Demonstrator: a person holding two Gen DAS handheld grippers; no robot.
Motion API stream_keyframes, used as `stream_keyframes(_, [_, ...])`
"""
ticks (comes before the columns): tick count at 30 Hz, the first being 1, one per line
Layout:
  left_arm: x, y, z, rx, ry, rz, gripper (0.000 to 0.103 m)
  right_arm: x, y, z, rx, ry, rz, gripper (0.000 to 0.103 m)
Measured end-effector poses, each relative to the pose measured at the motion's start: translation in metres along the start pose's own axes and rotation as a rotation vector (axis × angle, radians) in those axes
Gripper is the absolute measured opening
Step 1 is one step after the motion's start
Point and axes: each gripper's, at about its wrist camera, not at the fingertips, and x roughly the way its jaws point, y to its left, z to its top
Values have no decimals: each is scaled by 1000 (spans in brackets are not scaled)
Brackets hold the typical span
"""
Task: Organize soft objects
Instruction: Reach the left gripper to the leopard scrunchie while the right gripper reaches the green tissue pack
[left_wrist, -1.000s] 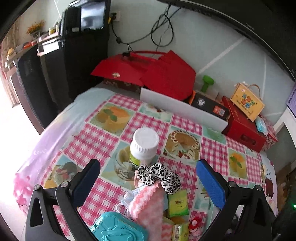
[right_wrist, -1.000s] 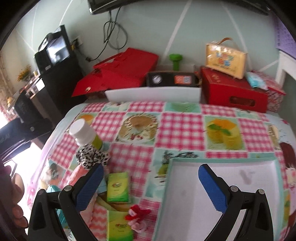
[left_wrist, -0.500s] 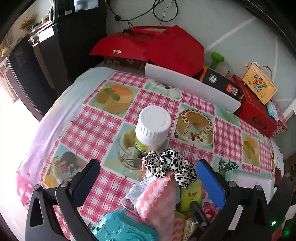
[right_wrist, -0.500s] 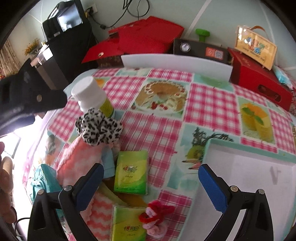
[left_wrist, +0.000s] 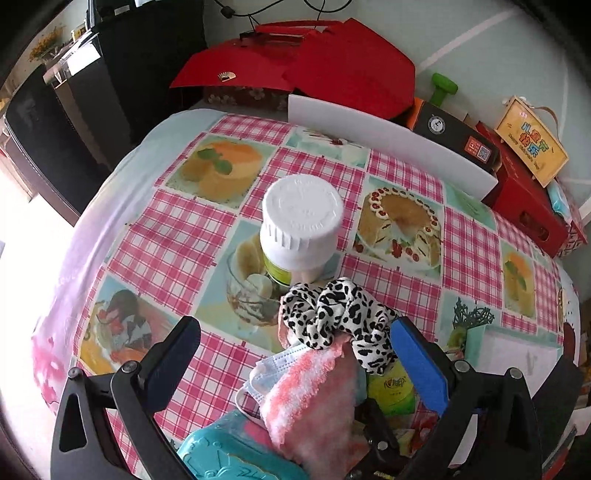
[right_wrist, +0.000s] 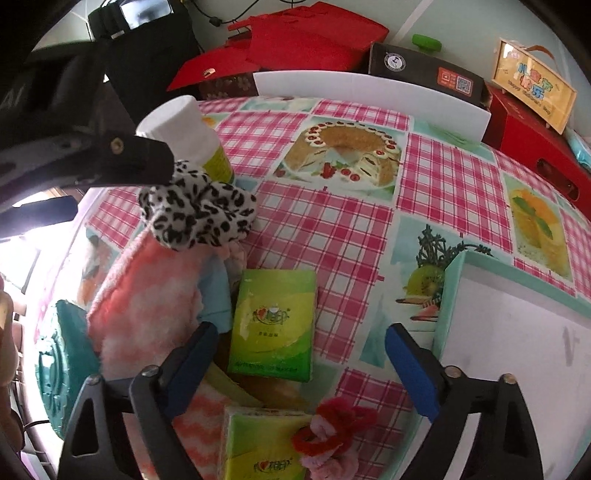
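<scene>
Soft pile sits lower centre-left in both views: leopard-print scrunchie on top, draped over a pink-white fuzzy cloth w/ a blue face mask peeking out under it. All look light, limp, compressible, no breakage risk; scrunchie likely snags and drags the cloth if pinched low, so take it at the puffed top fold, clear of the cloth. Cloth prob. needs a pinch at a bunched edge, will sag. Green tissue packs are soft but slick film, may slip; small red-pink plush bit at bottom of right view is tiny, easy to squash. Left gripper fingers wide, nothing held, pile between them. Right gripper fingers wide, just been closing a little, a tissue pack between them, not pressed. White-capped bottle stands rigid just behind the scrunchie, could tip. Teal-rimmed white tray at right, likely the drop spot. Worktop has a glossy pink check cloth, smooth. Room cluttered: red boxes, black cabinet upper left.
</scene>
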Motion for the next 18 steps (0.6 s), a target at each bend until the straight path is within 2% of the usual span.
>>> stream_keyframes(9, [1,4,0,-23,-2,-19,102,-4,-4,-1,-1,-6,-15,89])
stream_keyframes(13, [1,10,0,-42,-7,-2,101,1,3,-1,-23,-1,-6,89])
stream_keyframes(18, [0,16,1,-60,-8,-12,101,8,5,-3,-36,9,-38,86])
